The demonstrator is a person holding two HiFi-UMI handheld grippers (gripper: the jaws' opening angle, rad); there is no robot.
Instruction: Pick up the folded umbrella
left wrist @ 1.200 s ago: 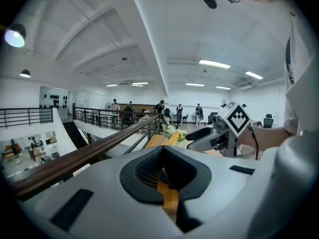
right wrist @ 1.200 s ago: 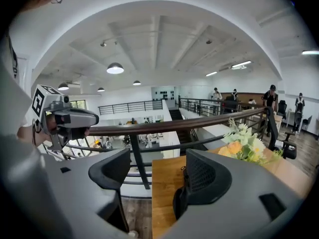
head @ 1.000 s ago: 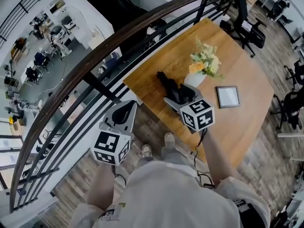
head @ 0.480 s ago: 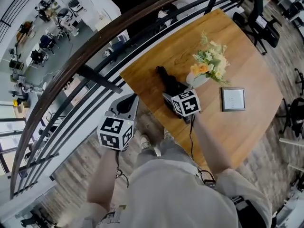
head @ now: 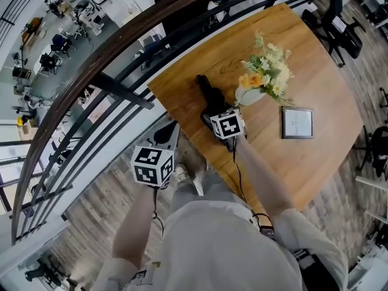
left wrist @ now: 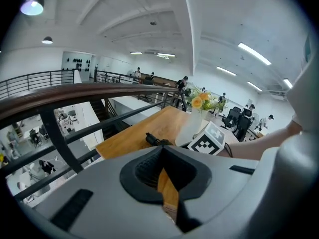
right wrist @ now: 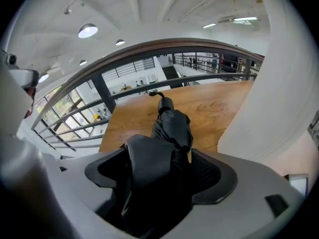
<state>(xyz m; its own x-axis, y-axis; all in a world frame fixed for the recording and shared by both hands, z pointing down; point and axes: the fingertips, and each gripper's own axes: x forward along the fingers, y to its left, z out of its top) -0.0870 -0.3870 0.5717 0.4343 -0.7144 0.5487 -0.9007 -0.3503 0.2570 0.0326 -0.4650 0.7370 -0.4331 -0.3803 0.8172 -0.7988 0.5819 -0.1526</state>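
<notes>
Right hand-held gripper [head: 212, 113] is clamped on the folded umbrella [head: 205, 91] lying on the table [head: 303, 162], next up is probably lifting it clear of the vase [head: 245, 96]

The folded umbrella [head: 205, 91] lies on the table [head: 303, 59] near the edge beside the railing [head: 91, 71], just left of the vase [head: 247, 96]. The frame [head: 297, 122] lies right of the vase. The right gripper [head: 218, 117] straddles the umbrella's near end.

Left gripper [left wrist: 166, 185] jaws nearly together, empty; folded umbrella [left wrist: 155, 141] lay on desk [left wrist: 132, 136] near edge by railing [left wrist: 75, 91], beside white vase [left wrist: 192, 128]
</notes>
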